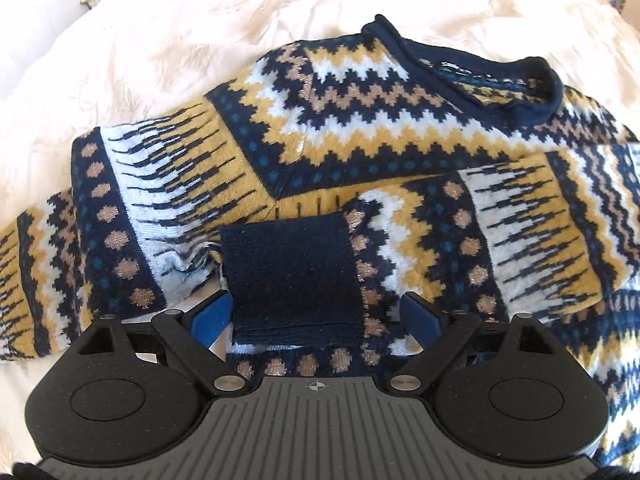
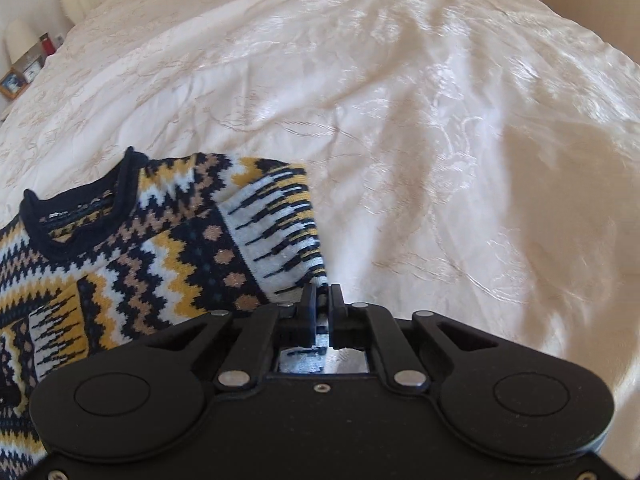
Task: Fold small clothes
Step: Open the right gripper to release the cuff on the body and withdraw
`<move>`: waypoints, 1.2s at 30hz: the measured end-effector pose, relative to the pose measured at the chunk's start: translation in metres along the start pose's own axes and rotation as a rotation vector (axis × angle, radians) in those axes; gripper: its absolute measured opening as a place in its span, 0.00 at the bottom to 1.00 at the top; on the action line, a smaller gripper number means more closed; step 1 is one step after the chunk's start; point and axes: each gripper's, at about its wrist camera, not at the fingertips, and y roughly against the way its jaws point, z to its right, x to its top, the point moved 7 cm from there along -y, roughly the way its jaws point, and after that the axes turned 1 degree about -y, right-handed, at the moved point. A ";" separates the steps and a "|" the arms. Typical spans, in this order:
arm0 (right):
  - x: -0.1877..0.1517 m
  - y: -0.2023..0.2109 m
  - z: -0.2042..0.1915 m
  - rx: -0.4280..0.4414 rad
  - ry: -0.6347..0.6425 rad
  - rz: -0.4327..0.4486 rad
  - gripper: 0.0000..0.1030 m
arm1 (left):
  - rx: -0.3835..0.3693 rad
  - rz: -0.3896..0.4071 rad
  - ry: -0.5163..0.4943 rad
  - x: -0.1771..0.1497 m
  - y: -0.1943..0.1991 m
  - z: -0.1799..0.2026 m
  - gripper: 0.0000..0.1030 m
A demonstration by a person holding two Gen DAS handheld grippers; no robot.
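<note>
Sweater on cream bedspread — framed photo beyond

Patterned knit sweater lies flat, sleeves folded inward.

We see bare bedspread across right, upper frame: open passage. Sweater blocks lower left; picture frames far left edge.

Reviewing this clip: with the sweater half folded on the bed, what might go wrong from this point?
1. The right claw pinches only the very edge of the sweater; the knit may slip out if pulled.
2. The left claw is open around the navy cuff, so the folded-in sleeve is unheld and may shift.
3. The bedspread is soft and wrinkled, so folds may land crooked.
</note>
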 end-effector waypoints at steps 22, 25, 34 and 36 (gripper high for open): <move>-0.044 0.108 -0.071 0.101 0.119 0.152 0.86 | -0.059 0.061 0.154 -0.037 0.021 -0.041 0.89; -0.062 0.119 -0.093 0.139 0.159 0.141 0.86 | -0.039 0.089 0.225 -0.058 0.046 -0.069 0.89; -0.105 0.139 -0.145 0.211 0.219 0.104 0.86 | 0.074 0.160 0.504 -0.111 0.085 -0.207 0.89; -0.111 0.142 -0.154 0.219 0.222 0.099 0.86 | 0.101 0.174 0.549 -0.116 0.089 -0.234 0.89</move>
